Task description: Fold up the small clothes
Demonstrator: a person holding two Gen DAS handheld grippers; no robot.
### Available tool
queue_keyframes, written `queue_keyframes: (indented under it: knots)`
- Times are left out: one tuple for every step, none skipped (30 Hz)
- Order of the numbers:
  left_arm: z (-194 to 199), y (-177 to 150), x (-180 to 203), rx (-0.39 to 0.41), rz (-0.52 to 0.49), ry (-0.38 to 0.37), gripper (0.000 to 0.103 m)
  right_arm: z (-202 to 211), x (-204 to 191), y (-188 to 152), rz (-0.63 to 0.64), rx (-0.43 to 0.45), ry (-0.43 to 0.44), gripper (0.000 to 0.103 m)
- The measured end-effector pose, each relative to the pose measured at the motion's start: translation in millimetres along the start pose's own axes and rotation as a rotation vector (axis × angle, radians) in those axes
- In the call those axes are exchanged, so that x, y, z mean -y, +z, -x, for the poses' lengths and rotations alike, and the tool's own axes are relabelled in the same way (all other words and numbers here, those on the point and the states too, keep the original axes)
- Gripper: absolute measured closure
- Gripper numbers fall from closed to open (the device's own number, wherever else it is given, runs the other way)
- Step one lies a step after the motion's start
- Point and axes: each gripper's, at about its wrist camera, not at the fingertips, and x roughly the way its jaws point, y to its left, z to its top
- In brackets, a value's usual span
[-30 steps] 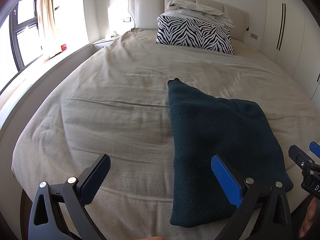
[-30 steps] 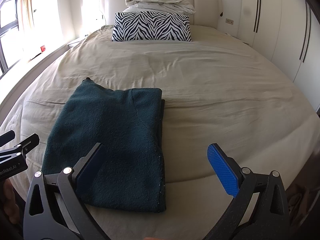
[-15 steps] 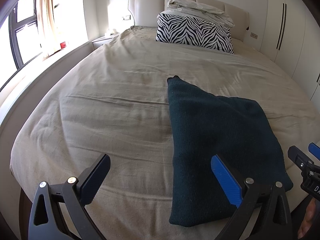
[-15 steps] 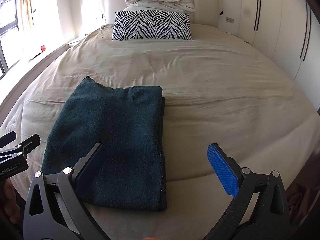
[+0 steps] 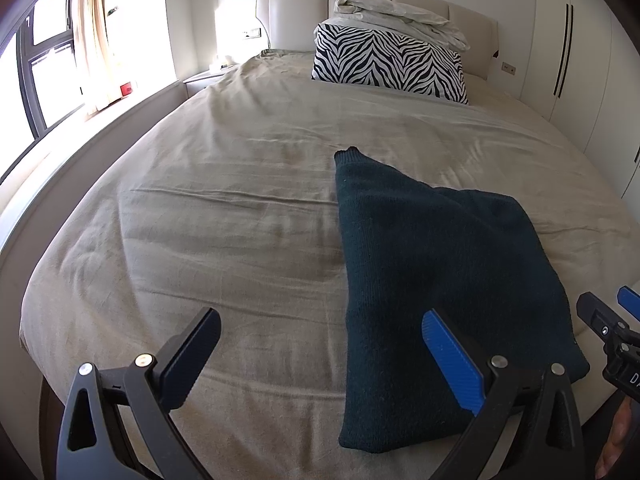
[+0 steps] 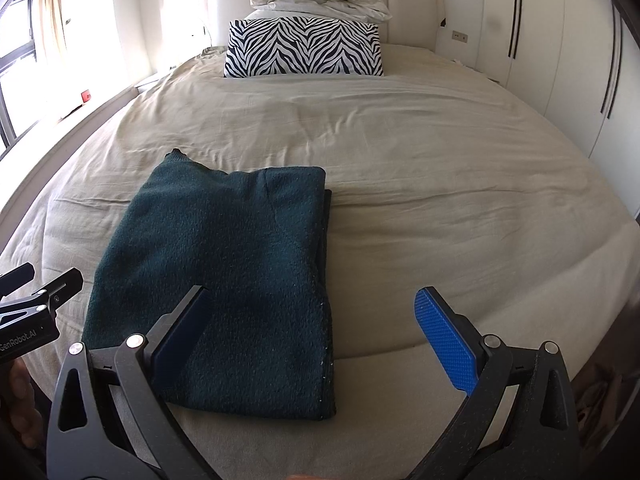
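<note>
A dark teal knitted garment (image 5: 432, 280) (image 6: 224, 272) lies folded flat on the beige bedspread (image 5: 224, 216) (image 6: 440, 168) near the foot of the bed. My left gripper (image 5: 320, 344) hovers open over the garment's left edge, holding nothing. My right gripper (image 6: 316, 328) is open above the garment's right edge, also holding nothing. Each gripper shows at the edge of the other's view: the right one (image 5: 616, 328) and the left one (image 6: 36, 300).
A zebra-striped pillow (image 5: 388, 66) (image 6: 304, 48) with a crumpled white duvet (image 6: 320, 0) on top stands against the headboard. A window ledge (image 5: 80, 128) runs along the left; white wardrobes (image 6: 560, 40) line the right. A hand (image 5: 616, 440) shows low at the right.
Both grippers have drawn back slightly toward the foot of the bed; the garment lies unmoved and both stay open.
</note>
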Motion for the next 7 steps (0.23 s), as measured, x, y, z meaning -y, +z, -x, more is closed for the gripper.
queue_keyframes:
  knots:
    - [-0.2, 0.1, 0.2, 0.0, -0.002, 0.0, 0.0, -0.1, 0.2, -0.3, 0.0, -0.001, 0.001, 0.0]
    - [-0.1, -0.4, 0.7, 0.0, -0.002, -0.003, 0.0, -1.1, 1.4, 0.4, 0.001, -0.003, 0.001, 0.0]
    - [0.0, -0.3, 0.0, 0.002, -0.001, -0.004, 0.0, -1.7, 2.7, 0.6, 0.001, -0.005, 0.002, 0.0]
    - [0.4, -0.4, -0.3, 0.005, 0.001, -0.003, 0.0, -2.2, 3.6, 0.6, 0.001, -0.007, 0.003, 0.0]
    - [0.3, -0.3, -0.7, 0.006, 0.001, 0.0, 0.0, -2.5, 4.0, 0.5, 0.0, -0.007, 0.003, 0.0]
    - [0.4, -0.3, -0.8, 0.007, 0.001, 0.001, 0.0, -2.7, 4.6, 0.3, 0.0, -0.008, 0.004, 0.0]
    - [0.2, 0.0, -1.1, 0.007, 0.001, 0.002, 0.0, -2.8, 4.8, 0.1, 0.0, -0.009, 0.003, 0.0]
